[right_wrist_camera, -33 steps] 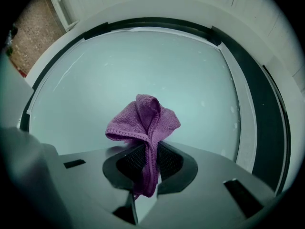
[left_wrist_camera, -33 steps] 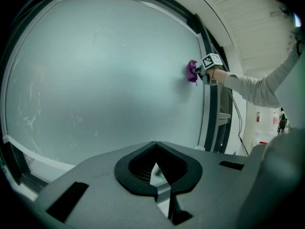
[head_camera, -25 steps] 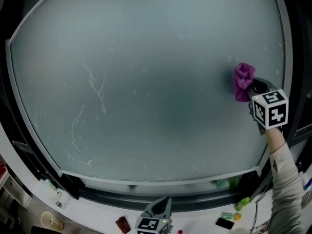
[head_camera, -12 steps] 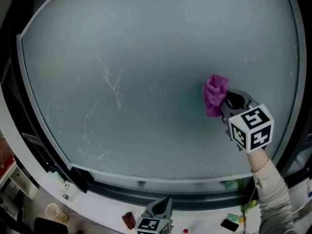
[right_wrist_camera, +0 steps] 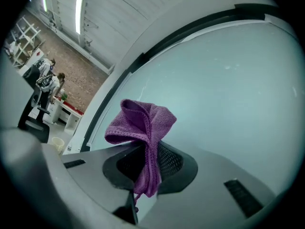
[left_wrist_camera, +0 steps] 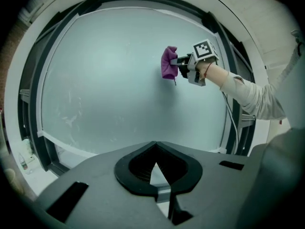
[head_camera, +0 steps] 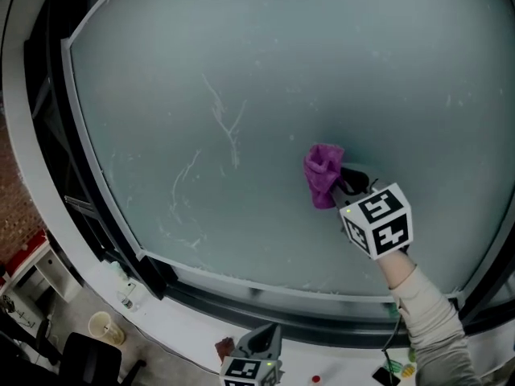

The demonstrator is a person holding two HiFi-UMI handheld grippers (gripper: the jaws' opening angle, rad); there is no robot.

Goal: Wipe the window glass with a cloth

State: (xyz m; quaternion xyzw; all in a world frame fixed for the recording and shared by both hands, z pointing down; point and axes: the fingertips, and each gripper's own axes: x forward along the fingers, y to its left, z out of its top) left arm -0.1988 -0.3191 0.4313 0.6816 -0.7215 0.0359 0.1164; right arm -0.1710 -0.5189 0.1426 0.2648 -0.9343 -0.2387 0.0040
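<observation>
There is one large pane of pale, frosted window glass (head_camera: 241,71), set in a dark frame (head_camera: 76,183), and one purple cloth of soft woven fabric (head_camera: 323,174). The right gripper (head_camera: 341,185) has its two jaws closed on the lower part of this cloth; the upper part stands out of the jaws as a folded bunch and lies against the glass, a little below and to the right of the middle of the pane. To the left of the cloth, well apart from it, the glass has some thin white streaks (head_camera: 225,123). Two grippers are visible. The left gripper (left_wrist_camera: 155,173) is low, near the bottom edge of the window; its jaws are together at the tips and nothing is between them. Each gripper carries one cube with black and white square markers (head_camera: 376,220). A light sleeve (head_camera: 426,320) is behind the right gripper.
</observation>
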